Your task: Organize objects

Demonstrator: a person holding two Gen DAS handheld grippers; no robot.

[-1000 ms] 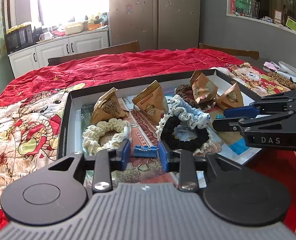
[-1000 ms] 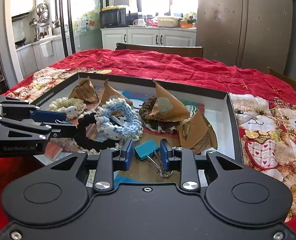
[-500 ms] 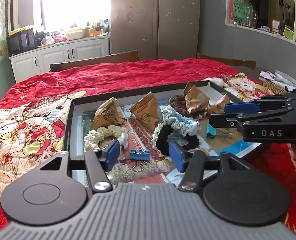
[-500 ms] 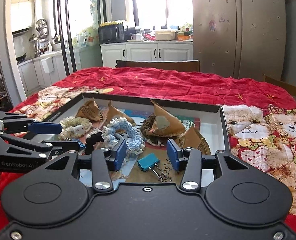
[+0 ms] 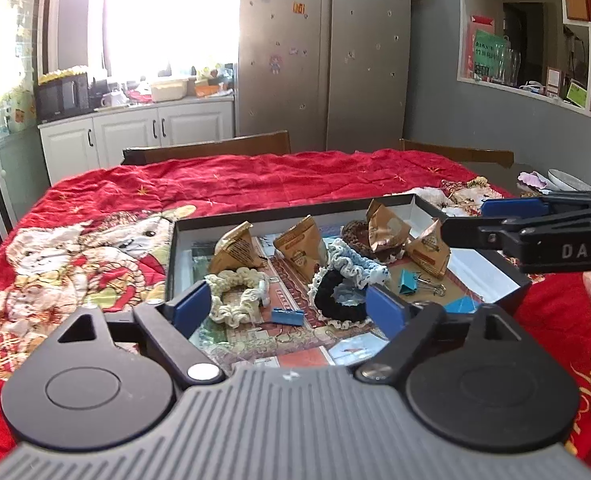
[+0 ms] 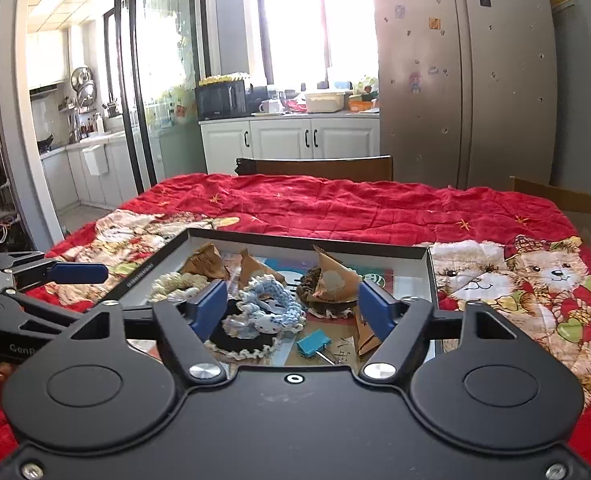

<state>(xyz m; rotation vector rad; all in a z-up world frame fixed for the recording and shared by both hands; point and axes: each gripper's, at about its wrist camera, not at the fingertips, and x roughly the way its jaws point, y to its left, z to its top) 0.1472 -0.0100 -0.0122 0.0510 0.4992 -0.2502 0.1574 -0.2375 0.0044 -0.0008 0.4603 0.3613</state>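
Now both claws are standing open and empty above the tray (image 5: 507,276), their jaws having just been widening: the left gripper (image 5: 287,304) over a dark blue clip (image 5: 288,316), the right gripper (image 6: 291,312) over a teal clip (image 6: 313,342). Each release looks done; next, probably, picking another loose item to sort.

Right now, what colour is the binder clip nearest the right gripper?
Teal binder clip, clearest in the right wrist view.

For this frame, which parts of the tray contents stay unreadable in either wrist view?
- Brown paper packet, right wrist view: mostly behind a blue finger pad.
- Black crocheted scrunchie, right wrist view: near edge behind the gripper body.
- Print on the triangular packets, left wrist view: too small.
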